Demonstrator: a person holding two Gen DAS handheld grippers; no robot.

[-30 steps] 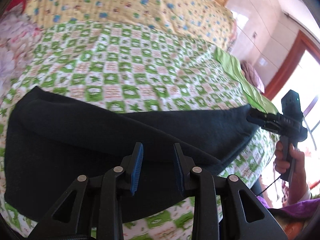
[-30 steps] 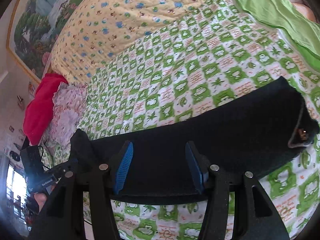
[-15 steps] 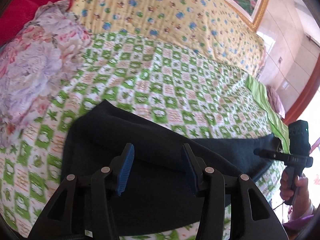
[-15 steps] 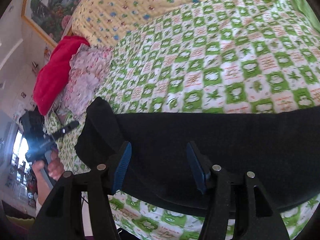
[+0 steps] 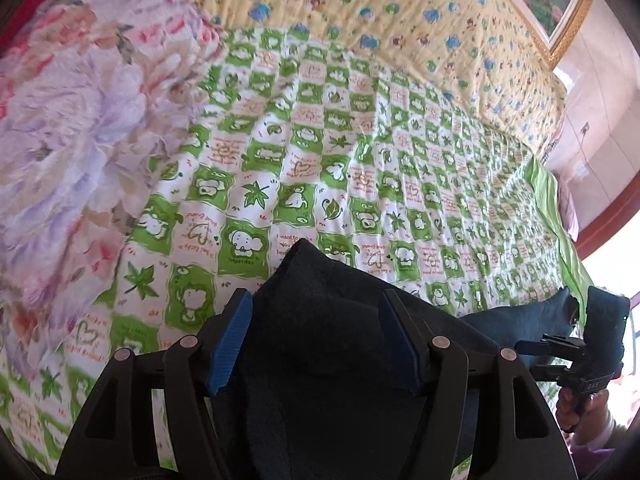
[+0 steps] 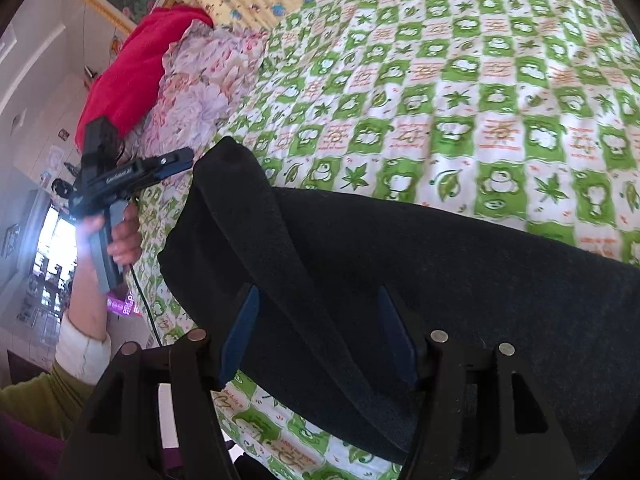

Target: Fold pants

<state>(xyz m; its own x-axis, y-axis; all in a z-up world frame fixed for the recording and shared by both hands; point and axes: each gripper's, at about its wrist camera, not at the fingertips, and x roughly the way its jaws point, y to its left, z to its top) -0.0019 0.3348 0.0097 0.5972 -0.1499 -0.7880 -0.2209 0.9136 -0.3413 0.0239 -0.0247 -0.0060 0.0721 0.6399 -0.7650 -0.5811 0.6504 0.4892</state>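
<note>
The dark navy pants (image 5: 344,344) lie folded lengthwise along the near edge of the bed, shown too in the right wrist view (image 6: 420,272). My left gripper (image 5: 316,344) is open, its blue pads either side of the leg-end corner, just above the cloth. It also appears in the right wrist view (image 6: 176,162), beside that corner. My right gripper (image 6: 320,340) is open over the pants' near edge. In the left wrist view it (image 5: 532,346) shows at the far right by the waist end.
A green-and-white checkered quilt (image 5: 360,168) covers the bed. A floral cloth pile (image 5: 72,128) and a red pillow (image 6: 136,64) lie at the left end. A yellow patterned blanket (image 5: 400,12) lies behind. The bed's front edge runs just below the pants.
Both grippers have swung left along the pants toward the leg end. The left gripper's jaws have widened. The pants have not visibly shifted.
</note>
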